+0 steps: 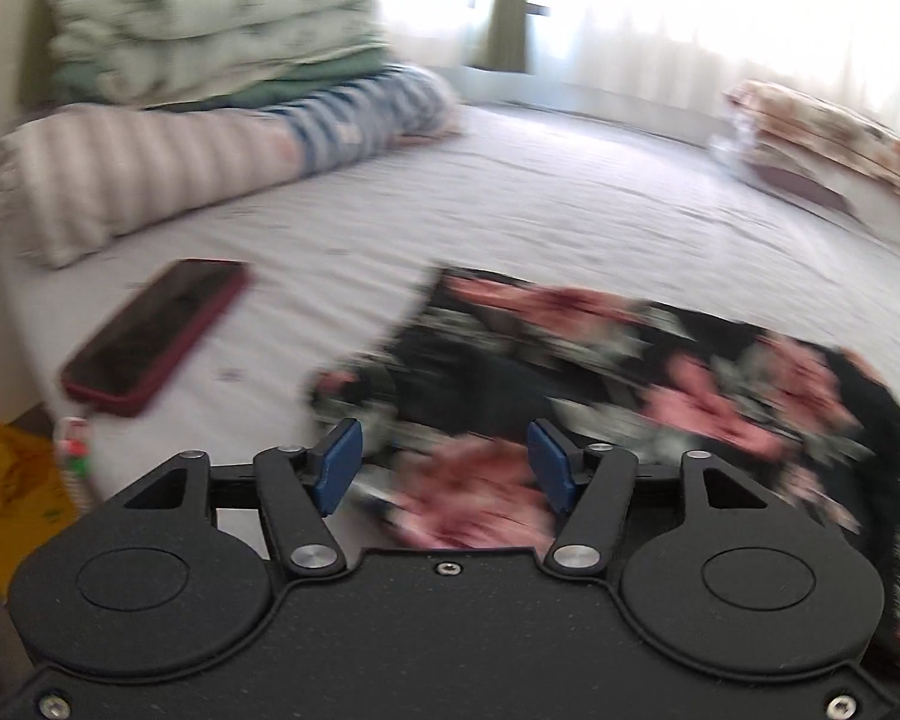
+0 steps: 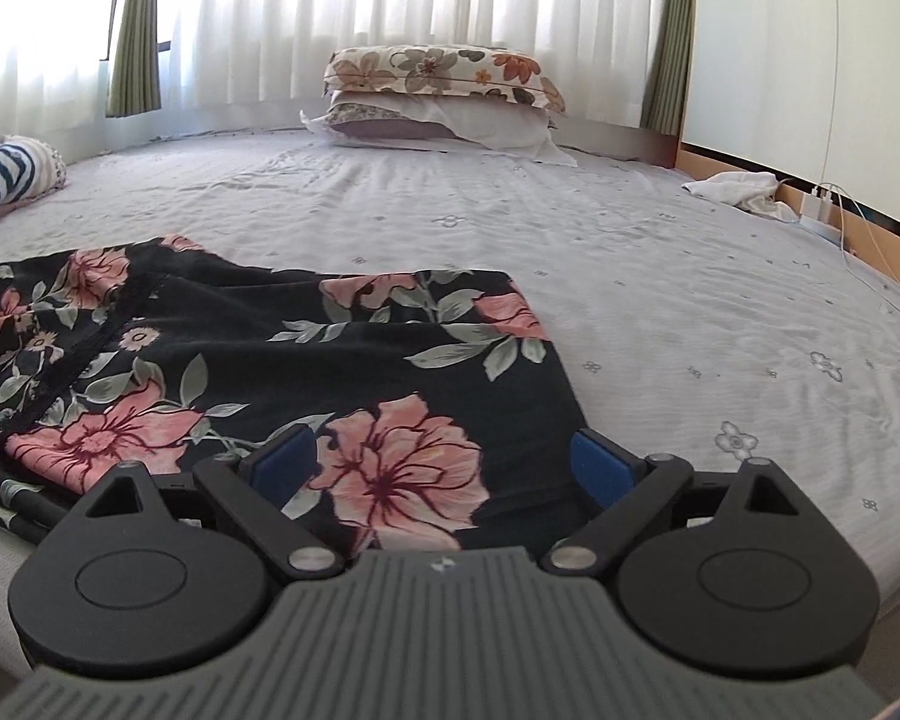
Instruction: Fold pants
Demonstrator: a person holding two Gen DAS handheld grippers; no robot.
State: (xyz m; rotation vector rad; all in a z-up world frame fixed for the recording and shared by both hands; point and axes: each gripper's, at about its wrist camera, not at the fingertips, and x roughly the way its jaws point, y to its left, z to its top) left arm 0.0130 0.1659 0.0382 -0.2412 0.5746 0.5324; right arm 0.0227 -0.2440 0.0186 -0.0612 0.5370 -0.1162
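Black pants with pink flowers (image 2: 258, 360) lie folded flat on the grey bed sheet; they also show, blurred, in the left wrist view (image 1: 600, 372). My left gripper (image 1: 444, 465) is open, its blue pads apart over the near left end of the pants. My right gripper (image 2: 444, 468) is open, its pads apart over the near right corner of the pants. Neither gripper holds cloth.
A red-cased phone (image 1: 156, 336) lies on the sheet left of the pants. Stacked bedding (image 1: 210, 60) and a striped bolster (image 1: 138, 180) stand at the far left. Flowered pillows (image 2: 444, 96) lie by the curtain. A white cloth (image 2: 738, 189) and charger cables (image 2: 822, 204) are at the right edge.
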